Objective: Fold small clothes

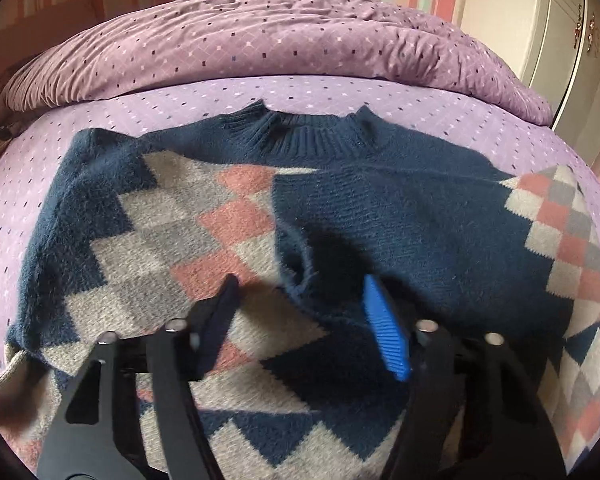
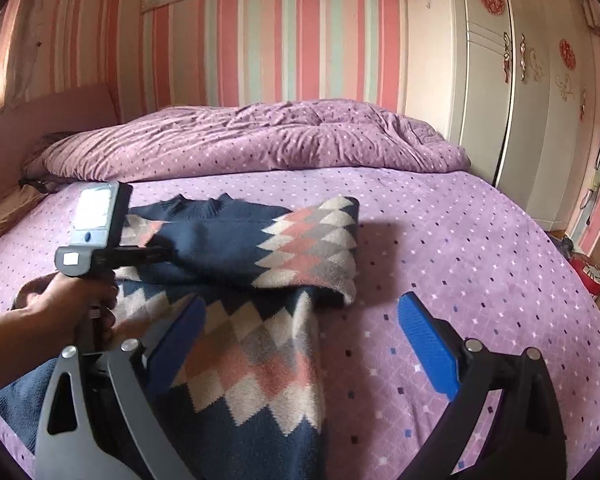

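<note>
A small navy sweater [image 1: 400,216] with a pink, grey and cream diamond pattern lies on the purple bed sheet [image 1: 260,92], collar away from me. Its right sleeve is folded across the chest. My left gripper [image 1: 300,300] is open and empty, just above the folded sleeve's cuff. In the right wrist view the sweater [image 2: 236,248] lies left of centre, and the left gripper's body [image 2: 100,236] hovers over it, held by a hand. My right gripper [image 2: 300,316] is open and empty over the sweater's lower right edge.
A rumpled purple quilt [image 2: 260,136] is piled at the far end of the bed. A white wardrobe [image 2: 520,100] stands at the right. A striped wall is behind. Bare sheet [image 2: 460,248] lies right of the sweater.
</note>
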Motion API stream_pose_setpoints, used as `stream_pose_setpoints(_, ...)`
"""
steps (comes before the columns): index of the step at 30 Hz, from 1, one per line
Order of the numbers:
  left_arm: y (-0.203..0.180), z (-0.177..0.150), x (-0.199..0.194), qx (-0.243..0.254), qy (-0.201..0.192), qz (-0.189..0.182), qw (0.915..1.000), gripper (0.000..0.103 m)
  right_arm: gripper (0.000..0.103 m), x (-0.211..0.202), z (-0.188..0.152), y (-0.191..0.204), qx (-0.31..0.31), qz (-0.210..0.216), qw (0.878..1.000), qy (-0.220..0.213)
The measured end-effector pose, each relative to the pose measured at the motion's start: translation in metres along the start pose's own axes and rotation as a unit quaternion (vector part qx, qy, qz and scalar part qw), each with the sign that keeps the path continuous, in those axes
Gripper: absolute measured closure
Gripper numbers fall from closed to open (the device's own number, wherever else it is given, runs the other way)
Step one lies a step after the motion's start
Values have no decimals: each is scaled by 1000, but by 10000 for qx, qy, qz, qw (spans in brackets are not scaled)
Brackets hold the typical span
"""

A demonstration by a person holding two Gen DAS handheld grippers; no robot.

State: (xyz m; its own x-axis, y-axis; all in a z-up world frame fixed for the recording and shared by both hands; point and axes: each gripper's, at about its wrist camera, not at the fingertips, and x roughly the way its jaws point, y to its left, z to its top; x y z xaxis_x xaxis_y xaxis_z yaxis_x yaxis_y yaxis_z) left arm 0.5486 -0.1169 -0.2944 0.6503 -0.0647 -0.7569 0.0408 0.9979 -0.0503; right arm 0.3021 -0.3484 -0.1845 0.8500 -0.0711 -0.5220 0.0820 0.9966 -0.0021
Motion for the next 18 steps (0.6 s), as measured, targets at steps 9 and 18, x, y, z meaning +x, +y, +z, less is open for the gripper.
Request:
stream_pose_setpoints(9, -10, 8, -15, 3, -256, 73, 9996, 96, 6, 3, 1, -7, -40, -208, 9998, -13)
stream_pose_setpoints(18, -10, 10, -51, 297, -738, 448, 9958, 96, 6, 5, 5, -18, 187, -363, 9992, 59)
